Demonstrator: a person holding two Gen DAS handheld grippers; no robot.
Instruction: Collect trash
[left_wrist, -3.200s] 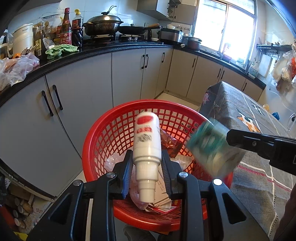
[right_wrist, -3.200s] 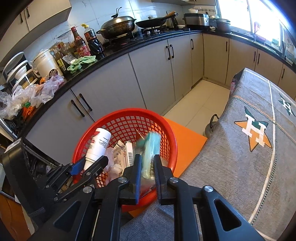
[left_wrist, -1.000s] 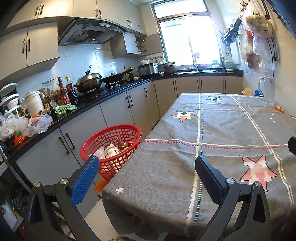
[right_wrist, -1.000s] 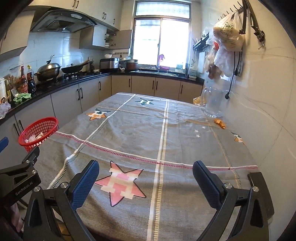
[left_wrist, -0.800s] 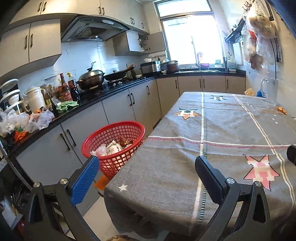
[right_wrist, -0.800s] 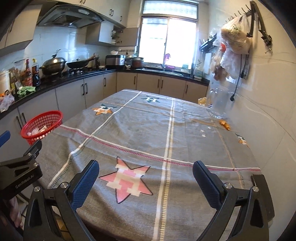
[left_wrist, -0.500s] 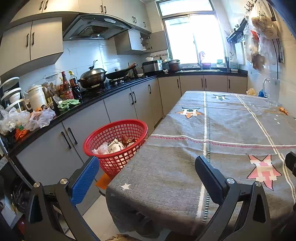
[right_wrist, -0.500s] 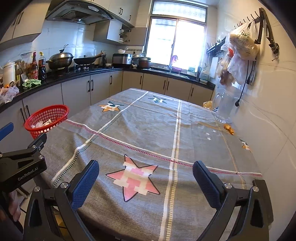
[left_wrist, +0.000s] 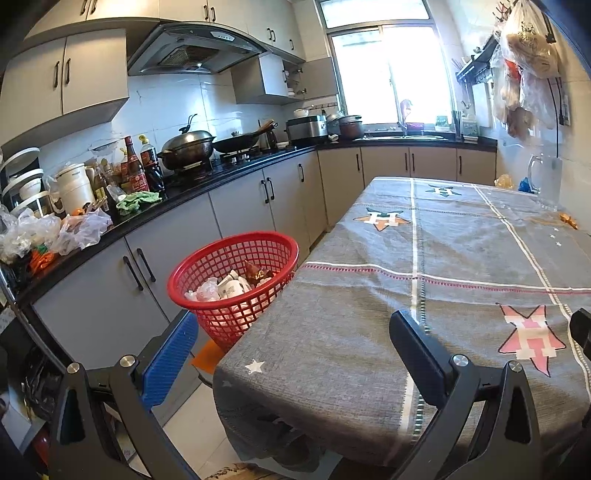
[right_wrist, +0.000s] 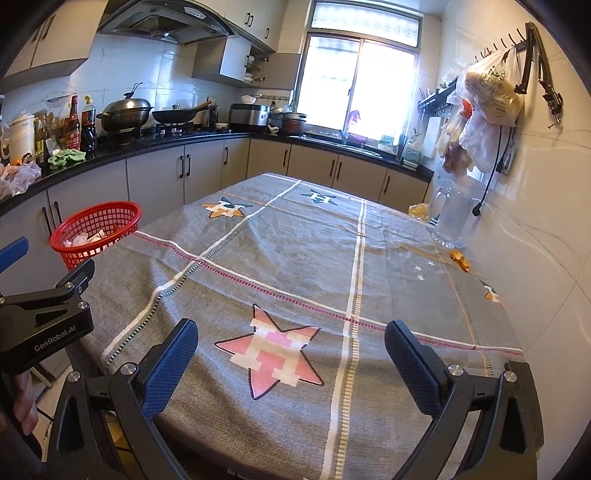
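A red mesh basket (left_wrist: 207, 269) stands beside the table's left edge, holding a white bottle, wrappers and other trash (left_wrist: 231, 286). It also shows in the right wrist view (right_wrist: 122, 216). My left gripper (left_wrist: 291, 343) is open and empty, held at the table's near left corner. My right gripper (right_wrist: 291, 350) is open and empty over the near end of the grey star-patterned tablecloth (right_wrist: 295, 258). A small orange scrap (right_wrist: 460, 258) lies by the wall on the right side of the table.
A clear glass pitcher (right_wrist: 448, 214) stands at the table's far right by the wall. A counter (left_wrist: 207, 173) with bottles, pots and bags runs along the left. Plastic bags (right_wrist: 487, 96) hang on wall hooks at the right.
Both grippers held trash over the basket 3.2 s ago; now both are open, empty and drawn back to the table's near end. In the last second the views shift only slightly.
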